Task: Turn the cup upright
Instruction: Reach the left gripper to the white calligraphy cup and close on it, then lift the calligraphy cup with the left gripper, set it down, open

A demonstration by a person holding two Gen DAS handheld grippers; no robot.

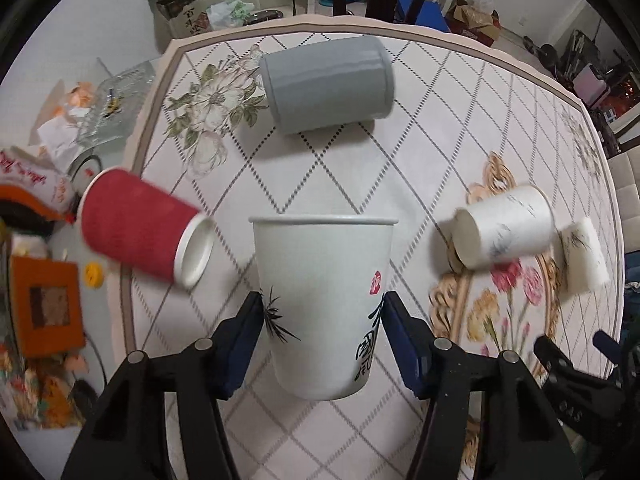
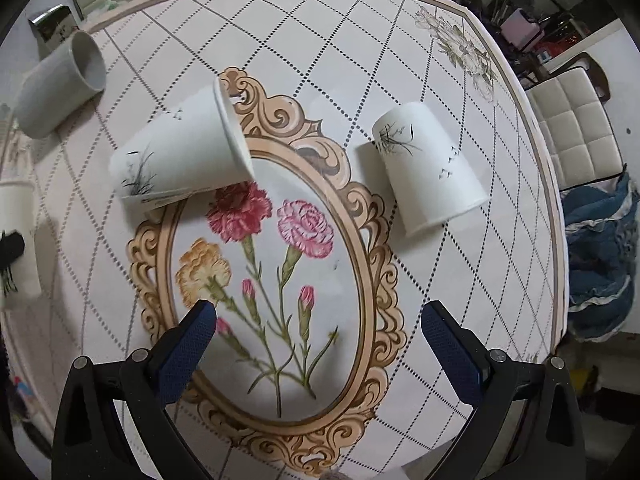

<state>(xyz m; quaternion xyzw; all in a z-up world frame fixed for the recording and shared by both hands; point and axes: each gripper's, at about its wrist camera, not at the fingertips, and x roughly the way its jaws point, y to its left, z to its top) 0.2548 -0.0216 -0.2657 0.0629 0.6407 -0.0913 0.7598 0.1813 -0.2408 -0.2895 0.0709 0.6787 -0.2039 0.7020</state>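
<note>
My left gripper (image 1: 323, 312) is shut on a white paper cup (image 1: 320, 280) with black brush marks and a red stamp; the cup stands upright with its rim on top, above the table. The same cup shows at the left edge of the right wrist view (image 2: 16, 236). My right gripper (image 2: 319, 314) is open and empty above the flower print. On the table lie a red ribbed cup (image 1: 140, 224), a grey cup (image 1: 326, 88) (image 2: 60, 84) and a white cup (image 1: 504, 228) (image 2: 180, 152), all on their sides. Another white cup (image 2: 428, 172) (image 1: 584, 256) rests mouth down, tilted.
The round table (image 2: 360, 40) has a diamond-pattern cloth with a gold oval frame. Its edge runs along the right, with a padded chair (image 2: 572, 132) and blue cloth (image 2: 600, 256) beyond. Clutter and a tin box (image 1: 180, 12) sit off the table's left side.
</note>
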